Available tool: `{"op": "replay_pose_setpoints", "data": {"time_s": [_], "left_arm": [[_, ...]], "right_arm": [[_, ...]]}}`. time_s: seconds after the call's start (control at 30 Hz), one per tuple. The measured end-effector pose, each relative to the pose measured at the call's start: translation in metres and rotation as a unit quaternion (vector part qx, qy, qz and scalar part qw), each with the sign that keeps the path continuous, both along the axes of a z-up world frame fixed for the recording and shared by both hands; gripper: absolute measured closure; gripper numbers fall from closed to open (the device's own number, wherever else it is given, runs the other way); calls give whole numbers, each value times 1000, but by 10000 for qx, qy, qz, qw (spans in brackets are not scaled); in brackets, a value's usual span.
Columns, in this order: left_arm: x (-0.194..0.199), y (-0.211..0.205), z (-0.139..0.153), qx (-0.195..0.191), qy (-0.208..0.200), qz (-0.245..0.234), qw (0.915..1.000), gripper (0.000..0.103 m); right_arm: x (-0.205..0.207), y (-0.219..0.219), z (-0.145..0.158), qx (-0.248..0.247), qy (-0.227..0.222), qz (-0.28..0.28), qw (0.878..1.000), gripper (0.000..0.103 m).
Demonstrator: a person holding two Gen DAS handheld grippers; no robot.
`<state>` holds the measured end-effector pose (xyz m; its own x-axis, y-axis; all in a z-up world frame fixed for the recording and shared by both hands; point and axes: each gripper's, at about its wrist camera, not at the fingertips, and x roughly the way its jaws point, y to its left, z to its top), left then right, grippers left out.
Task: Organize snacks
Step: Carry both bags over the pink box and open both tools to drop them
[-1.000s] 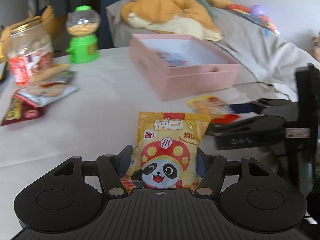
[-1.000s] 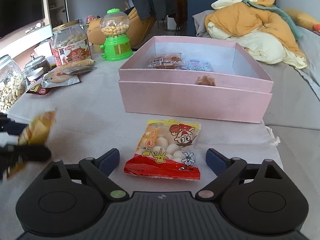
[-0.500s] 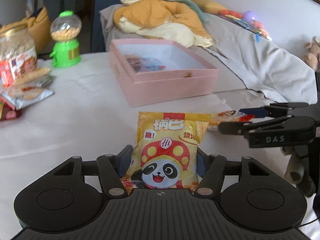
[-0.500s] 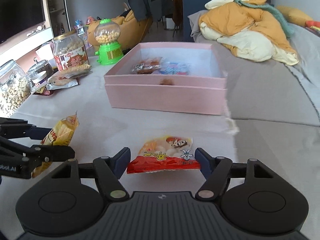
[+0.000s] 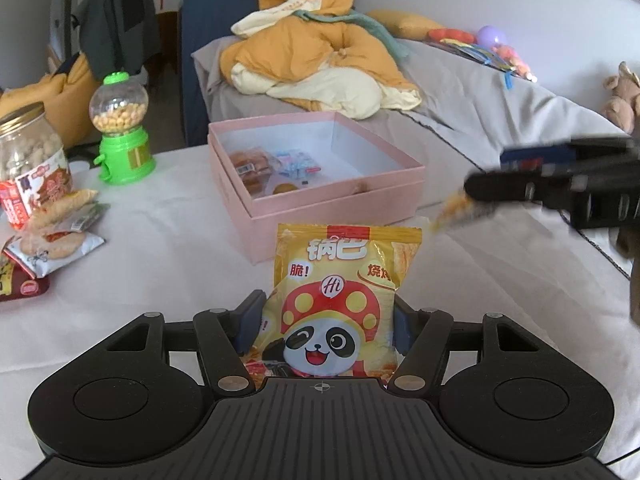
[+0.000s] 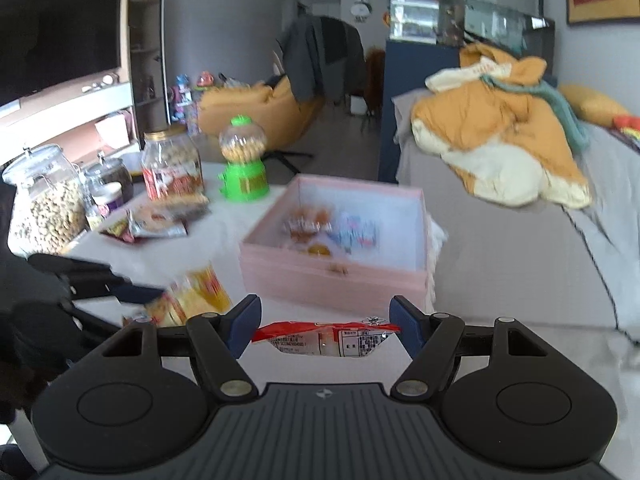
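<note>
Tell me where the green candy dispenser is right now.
The green candy dispenser stands on the table's far left in the left wrist view, between the peanut jar and the pink box.

Two snack packets held; pink box open

A yellow panda packet (image 5: pixel 336 304) is held upright; a red-edged packet (image 6: pixel 328 336) is held flat; the pink box (image 5: pixel 320 204), at 12 o'clock, contains snacks.
</note>
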<state>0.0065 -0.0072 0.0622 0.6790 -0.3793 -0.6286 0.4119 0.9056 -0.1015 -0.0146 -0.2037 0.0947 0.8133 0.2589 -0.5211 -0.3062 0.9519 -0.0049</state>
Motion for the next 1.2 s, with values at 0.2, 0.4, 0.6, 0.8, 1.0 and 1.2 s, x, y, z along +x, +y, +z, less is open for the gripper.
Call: {"op": "replay_pose_setpoints", "data": {"time_s": [0.2,0.4,0.6,0.8,1.0,1.2], "left_arm": [[8,8,6,-233,-250,8,9994,35],[43,7,22,-524,-645,-54,9965,35],[116,-26,34,-875,-615,-480,9931,32],[184,-57,-1,-469,-247,-371,9979,39],[163,-3,13,-898,-681,-96,9936,39],[116,73,11,-792,-673,408,9937,39]], "right_arm": [[15,-3,22,162,-227,21,9996,32],[30,-8,25,1,-569,0,9984,32],[86,-19,30,-182,-554,-513,9970,32],[134,-46,32,86,-383,-1400,9894,32],[160,-41,18,266,-107,-1379,9900,32],[221,-3,14,467,84,-971,9941,30]]}}
